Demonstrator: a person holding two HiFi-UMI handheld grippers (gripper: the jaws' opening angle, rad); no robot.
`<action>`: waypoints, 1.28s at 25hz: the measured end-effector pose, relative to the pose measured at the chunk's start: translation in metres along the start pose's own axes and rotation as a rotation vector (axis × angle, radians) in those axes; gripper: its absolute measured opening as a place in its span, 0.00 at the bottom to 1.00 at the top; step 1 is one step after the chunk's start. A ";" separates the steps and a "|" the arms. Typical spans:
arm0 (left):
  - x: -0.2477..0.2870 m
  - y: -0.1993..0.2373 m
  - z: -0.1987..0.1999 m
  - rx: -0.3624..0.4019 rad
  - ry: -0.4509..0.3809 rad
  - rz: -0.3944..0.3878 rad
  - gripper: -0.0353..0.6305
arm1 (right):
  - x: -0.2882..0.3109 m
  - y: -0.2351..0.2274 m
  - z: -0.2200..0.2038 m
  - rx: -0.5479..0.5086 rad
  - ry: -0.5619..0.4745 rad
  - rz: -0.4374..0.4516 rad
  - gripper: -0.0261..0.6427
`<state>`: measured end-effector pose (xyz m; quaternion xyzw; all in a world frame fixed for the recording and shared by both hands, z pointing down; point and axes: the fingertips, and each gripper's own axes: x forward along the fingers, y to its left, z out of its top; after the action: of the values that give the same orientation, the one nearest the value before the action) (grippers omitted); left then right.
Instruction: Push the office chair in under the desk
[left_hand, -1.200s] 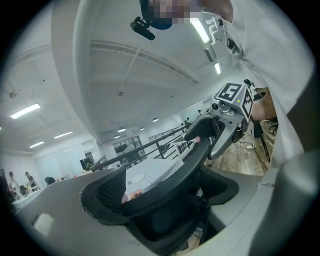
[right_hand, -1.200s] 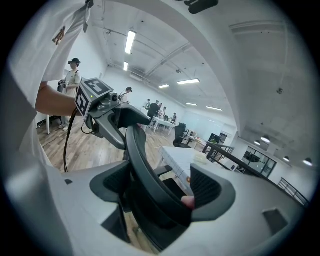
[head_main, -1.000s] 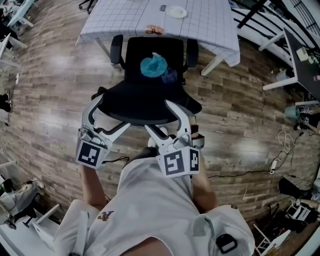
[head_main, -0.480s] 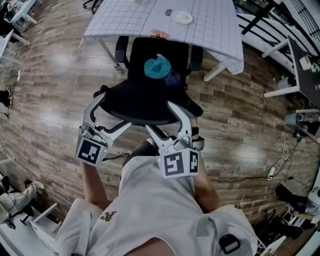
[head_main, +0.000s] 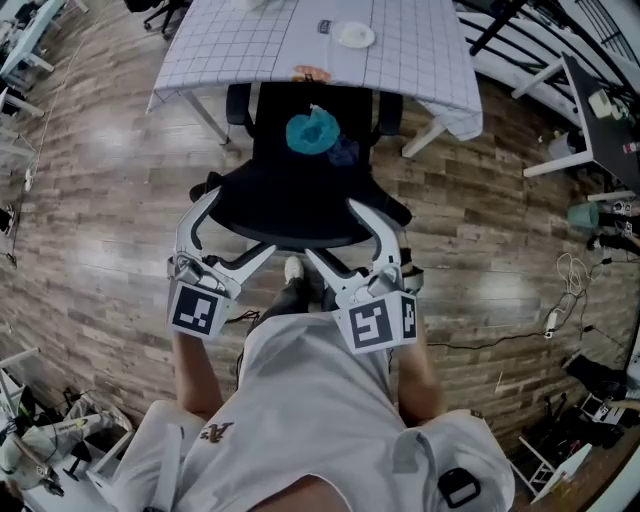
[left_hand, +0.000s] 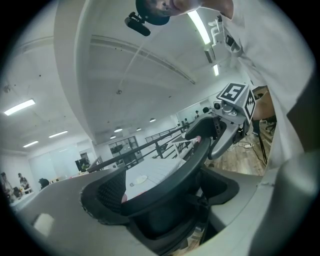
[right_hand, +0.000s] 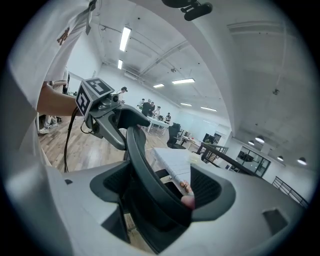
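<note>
Currently, office chair faces the desk, seat front just beneath its near edge, backrest toward the person. Left gripper and right gripper reach forward side by side, each with jaws spread apart, straddling the backrest's top rim.
</note>
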<state>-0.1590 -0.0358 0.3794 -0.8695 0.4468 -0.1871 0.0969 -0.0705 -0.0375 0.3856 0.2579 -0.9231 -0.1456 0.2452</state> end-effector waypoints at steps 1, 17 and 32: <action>0.002 0.003 0.000 0.001 -0.005 -0.002 0.74 | 0.003 -0.002 0.000 0.001 0.000 -0.004 0.61; 0.034 0.032 -0.002 0.014 -0.039 -0.031 0.74 | 0.028 -0.034 -0.002 -0.003 -0.009 -0.052 0.61; 0.069 0.061 -0.003 0.022 -0.045 -0.041 0.74 | 0.054 -0.068 -0.006 -0.006 -0.011 -0.058 0.61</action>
<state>-0.1687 -0.1271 0.3783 -0.8814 0.4244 -0.1745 0.1123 -0.0800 -0.1243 0.3846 0.2830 -0.9161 -0.1571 0.2365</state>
